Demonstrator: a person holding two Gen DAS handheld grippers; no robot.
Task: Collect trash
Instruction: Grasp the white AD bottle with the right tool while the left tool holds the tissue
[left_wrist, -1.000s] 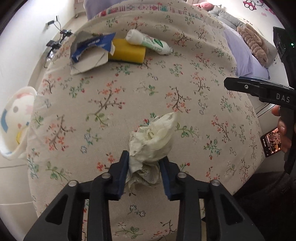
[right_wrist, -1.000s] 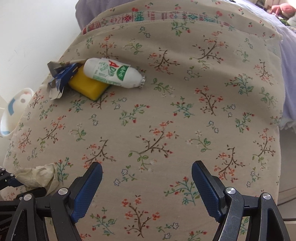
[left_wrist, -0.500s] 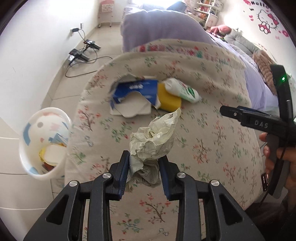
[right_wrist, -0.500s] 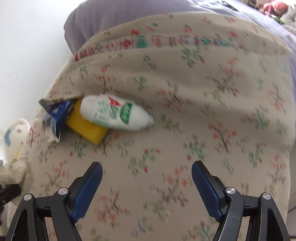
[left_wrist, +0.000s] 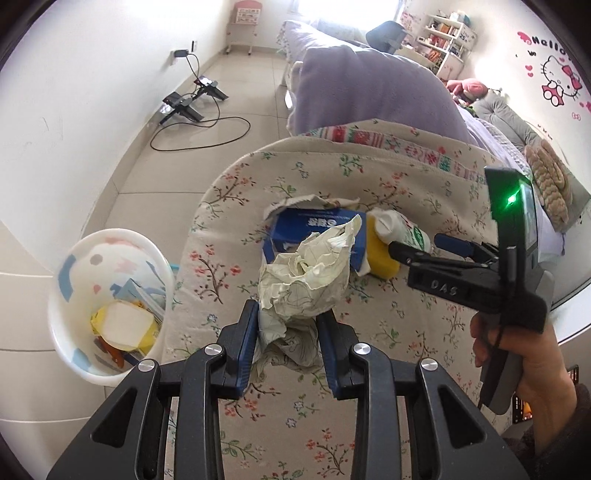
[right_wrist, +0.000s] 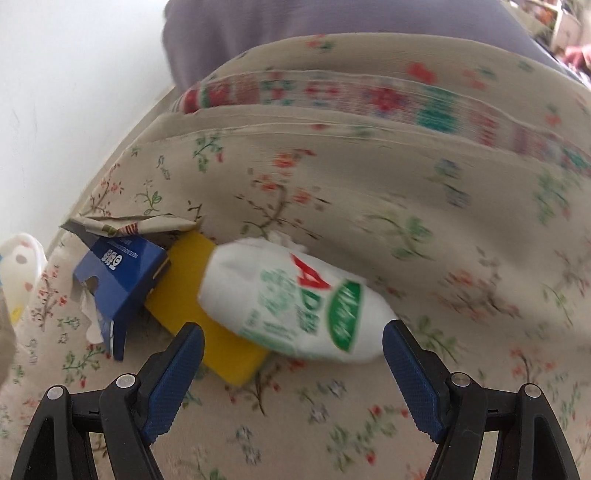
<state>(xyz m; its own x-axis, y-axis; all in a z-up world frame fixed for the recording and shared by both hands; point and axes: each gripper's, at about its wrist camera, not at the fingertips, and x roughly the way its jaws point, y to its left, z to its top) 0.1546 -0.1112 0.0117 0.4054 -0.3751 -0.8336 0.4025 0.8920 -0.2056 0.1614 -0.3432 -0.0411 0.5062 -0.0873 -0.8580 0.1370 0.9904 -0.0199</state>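
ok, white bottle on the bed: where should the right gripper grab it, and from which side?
Grip the white bottle across its wide belly, coming from above. It lies on its side, its far end resting on the yellow sponge, so the tapered ends would likely slip. The open right gripper already straddles it lengthwise; roll it to span the width.

A plain white wall (left_wrist: 85, 92) is seen along the left of the frame, above a pale glossy tiled floor (left_wrist: 192, 147) on which black cables (left_wrist: 207, 125) are laid. At upper centre a lilac bed (left_wrist: 369, 88) is lit from a bright window (left_wrist: 332, 9).
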